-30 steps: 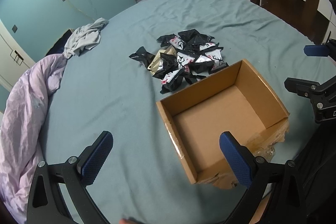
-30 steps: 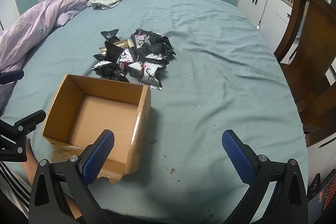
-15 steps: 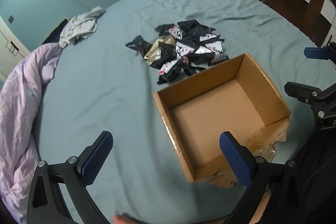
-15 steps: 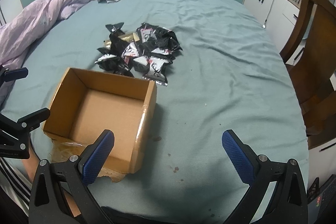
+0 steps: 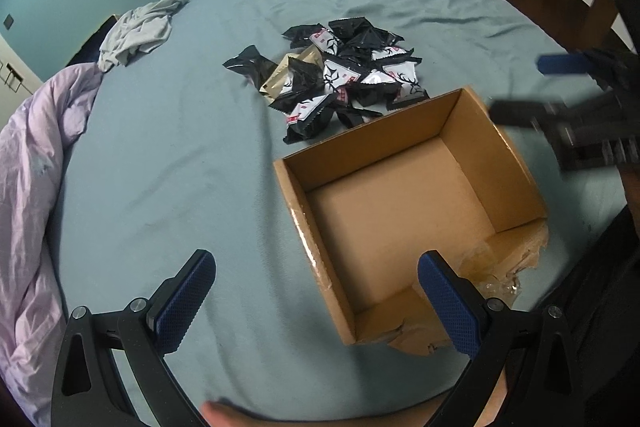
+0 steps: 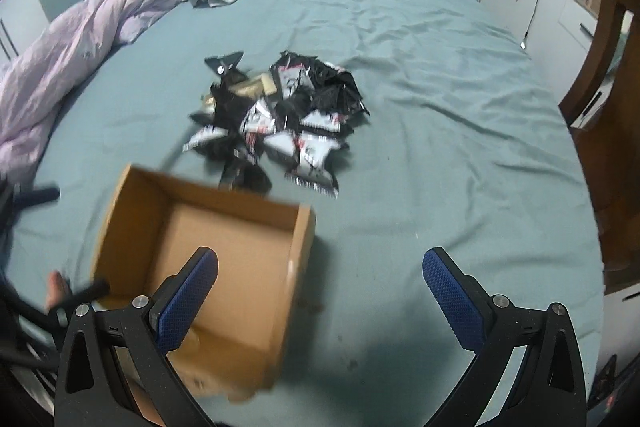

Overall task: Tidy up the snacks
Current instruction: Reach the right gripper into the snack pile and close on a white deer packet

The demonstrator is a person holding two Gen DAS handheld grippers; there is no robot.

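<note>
Snacks (image 5: 340,75) lay heaped behind the empty box (image 5: 400,211); your left tongs (image 5: 316,291) and right tongs (image 6: 320,291) gaped empty, and those slick packets could slip.

You are working over a bed (image 5: 168,155) covered with a wrinkled teal sheet, and an open, empty cardboard box (image 5: 404,203) sits on it at the near side, its near wall torn and ragged. Just beyond the box's far wall lies a heap of black, white and gold snack packets (image 5: 340,75), the nearest ones close against that wall. Along the left side you have a bunched lilac duvet (image 5: 28,163), and at the far left a crumpled grey garment (image 5: 140,31) lies on the sheet beside it.
</note>
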